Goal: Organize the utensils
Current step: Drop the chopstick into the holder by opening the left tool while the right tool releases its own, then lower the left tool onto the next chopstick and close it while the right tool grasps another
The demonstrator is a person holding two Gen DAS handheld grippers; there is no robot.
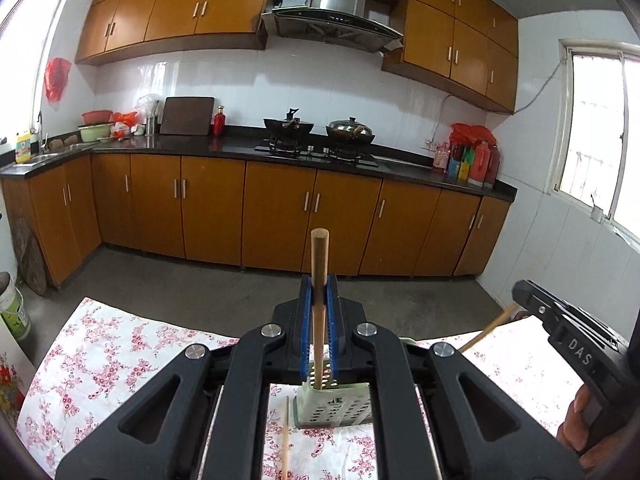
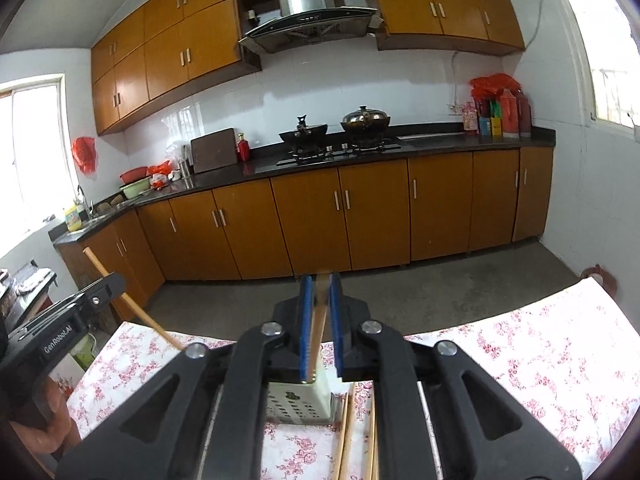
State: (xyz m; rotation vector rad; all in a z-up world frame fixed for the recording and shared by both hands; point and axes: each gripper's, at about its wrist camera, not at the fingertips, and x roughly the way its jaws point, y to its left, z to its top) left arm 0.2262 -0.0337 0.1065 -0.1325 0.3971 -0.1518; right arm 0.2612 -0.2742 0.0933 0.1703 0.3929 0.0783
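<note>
My left gripper [image 1: 319, 300] is shut on a wooden chopstick [image 1: 319, 256] that stands upright, its lower end inside the pale green perforated utensil holder [image 1: 340, 408] on the floral table. My right gripper [image 2: 319, 304] is shut on another wooden chopstick [image 2: 318, 332], tilted, its lower end at the holder's [image 2: 300, 404] rim. The right gripper also shows in the left wrist view [image 1: 560, 320], and the left gripper in the right wrist view [image 2: 80, 304]. Loose chopsticks [image 2: 348, 432] lie on the cloth beside the holder; one [image 1: 285, 440] lies to its left.
The table has a white cloth with pink flowers [image 1: 100, 360]. Beyond it is a grey floor and a kitchen counter [image 1: 240, 148] with brown cabinets, a stove with two pans [image 1: 320, 128], and bottles. A white bucket [image 1: 14, 312] stands at the left.
</note>
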